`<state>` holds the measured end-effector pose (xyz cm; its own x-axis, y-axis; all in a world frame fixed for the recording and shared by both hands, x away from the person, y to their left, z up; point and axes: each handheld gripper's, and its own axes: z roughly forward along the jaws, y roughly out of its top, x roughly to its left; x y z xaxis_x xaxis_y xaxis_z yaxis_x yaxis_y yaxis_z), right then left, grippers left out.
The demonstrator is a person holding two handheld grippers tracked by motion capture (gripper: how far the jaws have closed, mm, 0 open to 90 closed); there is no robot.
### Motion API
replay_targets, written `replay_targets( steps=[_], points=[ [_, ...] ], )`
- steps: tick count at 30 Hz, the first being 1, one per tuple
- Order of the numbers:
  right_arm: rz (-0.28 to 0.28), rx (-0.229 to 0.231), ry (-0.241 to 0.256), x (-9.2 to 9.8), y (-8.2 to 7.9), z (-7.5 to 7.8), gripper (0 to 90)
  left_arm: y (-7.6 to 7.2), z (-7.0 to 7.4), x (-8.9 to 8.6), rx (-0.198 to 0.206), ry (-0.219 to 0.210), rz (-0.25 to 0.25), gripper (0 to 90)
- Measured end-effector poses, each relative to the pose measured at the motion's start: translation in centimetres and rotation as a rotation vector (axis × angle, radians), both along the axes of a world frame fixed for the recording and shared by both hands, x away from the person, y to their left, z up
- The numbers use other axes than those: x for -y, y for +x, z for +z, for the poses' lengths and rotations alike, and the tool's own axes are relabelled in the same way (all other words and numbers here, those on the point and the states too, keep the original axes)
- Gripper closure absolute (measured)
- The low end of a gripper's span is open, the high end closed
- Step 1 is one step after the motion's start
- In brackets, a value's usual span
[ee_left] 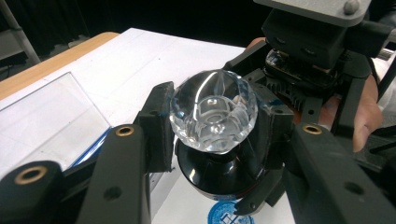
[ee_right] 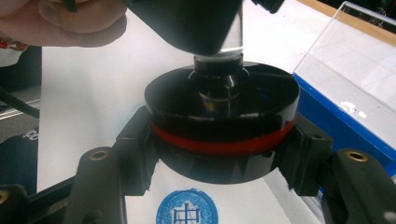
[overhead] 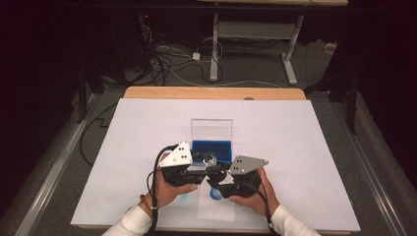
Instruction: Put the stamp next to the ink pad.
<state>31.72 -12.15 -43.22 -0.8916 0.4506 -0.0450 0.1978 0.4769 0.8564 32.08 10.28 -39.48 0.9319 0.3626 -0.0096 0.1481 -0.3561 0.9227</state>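
Observation:
A stamp with a faceted clear knob [ee_left: 213, 112] on a round black base [ee_right: 222, 100] with a red ring [ee_right: 224, 142] hangs just above the paper. My left gripper [ee_left: 215, 122] is shut on the knob. My right gripper [ee_right: 219, 154] is shut on the black base from the opposite side. Under the base, a round blue stamped print [ee_right: 187, 210] shows on a white paper slip [overhead: 216, 209]. From the high view, both grippers [overhead: 206, 163] [overhead: 217, 180] meet near the table's front middle, with the blue print [overhead: 214, 194] just below them.
A shallow blue box [overhead: 212, 147] with its clear lid [overhead: 212, 129] standing upright sits just behind the grippers. A large white sheet [overhead: 305, 147] covers the wooden table [overhead: 147, 92]. A second faint blue mark lies by the person's left hand [overhead: 172, 191].

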Motion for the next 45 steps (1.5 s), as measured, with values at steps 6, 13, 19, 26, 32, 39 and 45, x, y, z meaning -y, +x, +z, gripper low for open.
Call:
replay_targets(
  steps=[6, 13, 19, 26, 32, 39, 45],
  points=[
    [0.009, 0.009, 0.001, 0.1, -0.2, 0.1, 38.3, -0.3, 0.2, 0.2, 0.012, 0.005, 0.000, 54.8],
    [0.012, 0.014, 0.023, 0.2, -0.3, 0.2, 37.5, -0.4, 0.7, 0.2, 0.023, -0.004, -0.008, 54.8],
    [0.003, 0.023, 0.010, -0.1, -0.3, -0.1, 34.6, -0.6, 1.3, 0.0, 0.037, -0.009, -0.008, 54.8],
    [-0.007, 0.055, -0.018, -0.1, -0.4, -0.1, 32.6, -0.5, 1.3, -0.1, 0.035, 0.000, -0.003, 54.8],
    [-0.017, 0.053, -0.027, 0.2, -0.2, 0.0, 29.7, -0.5, 1.3, -0.2, 0.039, 0.009, 0.008, 54.8],
    [-0.039, 0.053, -0.050, 0.7, 0.0, 0.1, 22.7, -0.5, 1.6, -0.7, 0.048, 0.009, 0.019, 54.8],
    [-0.070, 0.075, -0.059, 1.4, 0.1, 0.4, 23.1, -0.5, 1.8, -1.4, 0.052, 0.008, 0.033, 54.8]
  ],
)
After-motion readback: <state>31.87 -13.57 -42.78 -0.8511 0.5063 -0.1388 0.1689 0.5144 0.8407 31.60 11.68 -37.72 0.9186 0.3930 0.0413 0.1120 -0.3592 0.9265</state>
